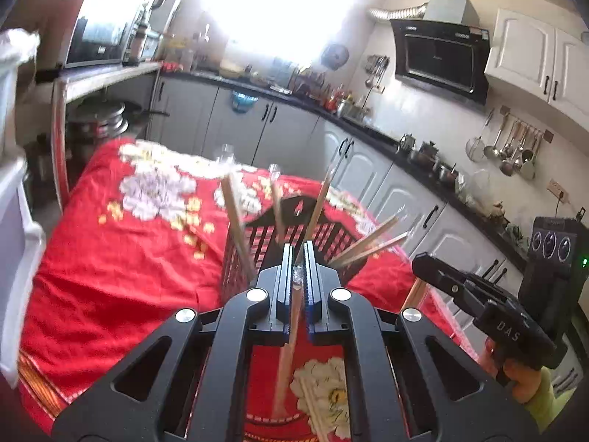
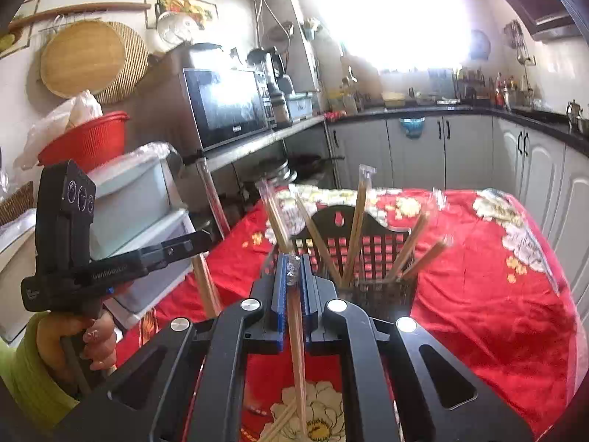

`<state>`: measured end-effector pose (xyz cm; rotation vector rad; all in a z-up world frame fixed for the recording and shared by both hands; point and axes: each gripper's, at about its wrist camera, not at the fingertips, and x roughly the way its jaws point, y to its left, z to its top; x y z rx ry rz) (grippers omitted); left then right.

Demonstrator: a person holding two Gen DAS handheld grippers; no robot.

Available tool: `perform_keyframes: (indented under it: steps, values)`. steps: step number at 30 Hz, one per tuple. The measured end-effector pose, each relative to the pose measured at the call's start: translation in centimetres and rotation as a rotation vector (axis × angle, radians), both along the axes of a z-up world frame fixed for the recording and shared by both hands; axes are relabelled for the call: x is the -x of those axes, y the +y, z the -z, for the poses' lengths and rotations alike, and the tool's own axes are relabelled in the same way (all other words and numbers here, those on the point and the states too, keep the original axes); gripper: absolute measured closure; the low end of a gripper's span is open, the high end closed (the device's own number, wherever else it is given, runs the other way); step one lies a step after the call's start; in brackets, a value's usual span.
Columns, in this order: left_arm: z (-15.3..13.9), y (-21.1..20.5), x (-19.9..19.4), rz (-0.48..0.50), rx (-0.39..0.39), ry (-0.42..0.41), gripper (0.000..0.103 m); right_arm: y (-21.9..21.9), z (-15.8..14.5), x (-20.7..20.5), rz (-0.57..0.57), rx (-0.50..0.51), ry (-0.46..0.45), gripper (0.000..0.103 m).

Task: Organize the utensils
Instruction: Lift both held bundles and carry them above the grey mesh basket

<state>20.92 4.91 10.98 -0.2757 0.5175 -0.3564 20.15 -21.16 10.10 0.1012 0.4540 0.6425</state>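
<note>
My left gripper (image 1: pixel 298 256) is shut on a plastic-wrapped pair of chopsticks (image 1: pixel 287 361) that hangs down below the jaws. Just beyond it stands a black slotted basket (image 1: pixel 324 232) with several wrapped chopsticks leaning out of it. My right gripper (image 2: pixel 293 261) is shut on another wrapped pair (image 2: pixel 296 339), also held above the table, with the basket (image 2: pixel 368 221) ahead and slightly right. Each gripper shows in the other's view: the right one (image 1: pixel 419 263) and the left one (image 2: pixel 204 237), each with a wooden stick under its tip. Loose chopsticks (image 2: pixel 279 423) lie on the cloth below.
A red floral tablecloth (image 1: pixel 129 258) covers the table. White plastic drawers (image 2: pixel 140 199) and a red bowl (image 2: pixel 88 136) stand to the table's left, near a shelf with a microwave (image 2: pixel 224 107). Grey cabinets (image 1: pixel 386 180) and a cluttered counter run behind and to the right.
</note>
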Motion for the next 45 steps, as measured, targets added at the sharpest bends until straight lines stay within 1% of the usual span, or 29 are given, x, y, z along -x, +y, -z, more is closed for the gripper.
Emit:
perform_keyframes:
  steps: [4, 11, 20, 29, 42, 45]
  values:
    - [-2.2, 0.1, -0.2, -0.001, 0.01, -0.043, 0.1, -0.3, -1.0, 0.1, 0.011, -0.014, -0.03, 0.096]
    - [-5.3, -0.4, -0.2, 0.014, 0.003, -0.107, 0.1, -0.7, -3.0, 0.3, 0.028, -0.04, -0.089, 0.096]
    - [-8.0, -1.2, -0.6, 0.034, 0.009, -0.165, 0.1, -0.8, -5.1, -0.3, 0.038, -0.055, -0.144, 0.096]
    - [-10.3, -1.8, -1.3, 0.04, -0.003, -0.216, 0.1, -0.2, -6.6, -1.1, 0.034, -0.053, -0.174, 0.096]
    - [-11.9, -1.6, -3.0, 0.022, -0.005, -0.24, 0.1, 0.7, -9.3, -2.2, 0.036, -0.049, -0.245, 0.096]
    - [-12.3, -1.7, -3.3, 0.011, -0.014, -0.26, 0.1, 0.8, -10.0, -2.7, 0.039, -0.056, -0.261, 0.096]
